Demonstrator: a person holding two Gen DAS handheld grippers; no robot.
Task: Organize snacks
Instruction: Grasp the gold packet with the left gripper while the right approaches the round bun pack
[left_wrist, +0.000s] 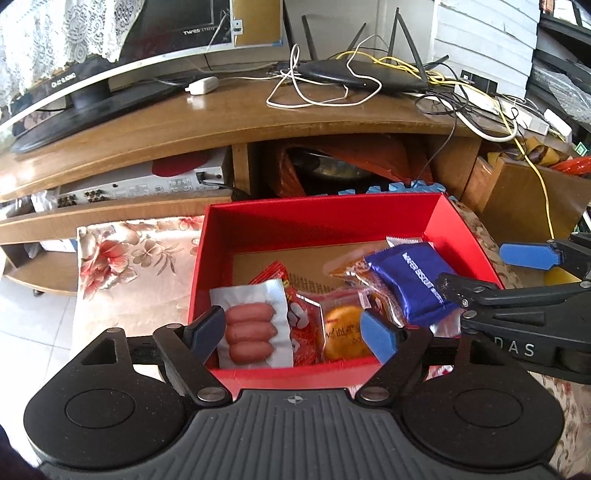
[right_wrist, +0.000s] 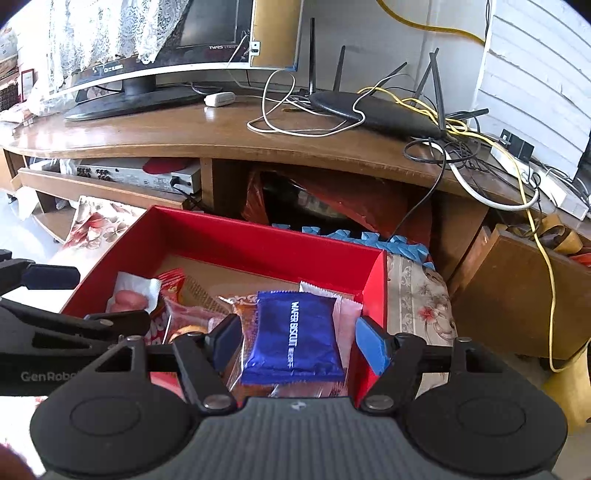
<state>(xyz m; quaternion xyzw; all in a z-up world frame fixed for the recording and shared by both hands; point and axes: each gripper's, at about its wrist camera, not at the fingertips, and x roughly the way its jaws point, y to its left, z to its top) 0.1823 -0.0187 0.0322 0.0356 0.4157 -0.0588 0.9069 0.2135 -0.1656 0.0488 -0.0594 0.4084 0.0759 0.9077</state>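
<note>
Snacks all piled in the red box (left_wrist: 458, 221)

Both my jaws hang spread and empty above it; wafer biscuit pack (right_wrist: 293, 338) perches atop the pile by the box's right wall, might slide if bumped.

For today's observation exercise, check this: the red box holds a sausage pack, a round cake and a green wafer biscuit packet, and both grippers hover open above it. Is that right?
One detail is wrong: the wafer biscuit packet is blue, not green, as the right wrist view shows. The rest stands: the red box holds the sausage pack and round cake, with the left gripper and right gripper open above it.
</note>
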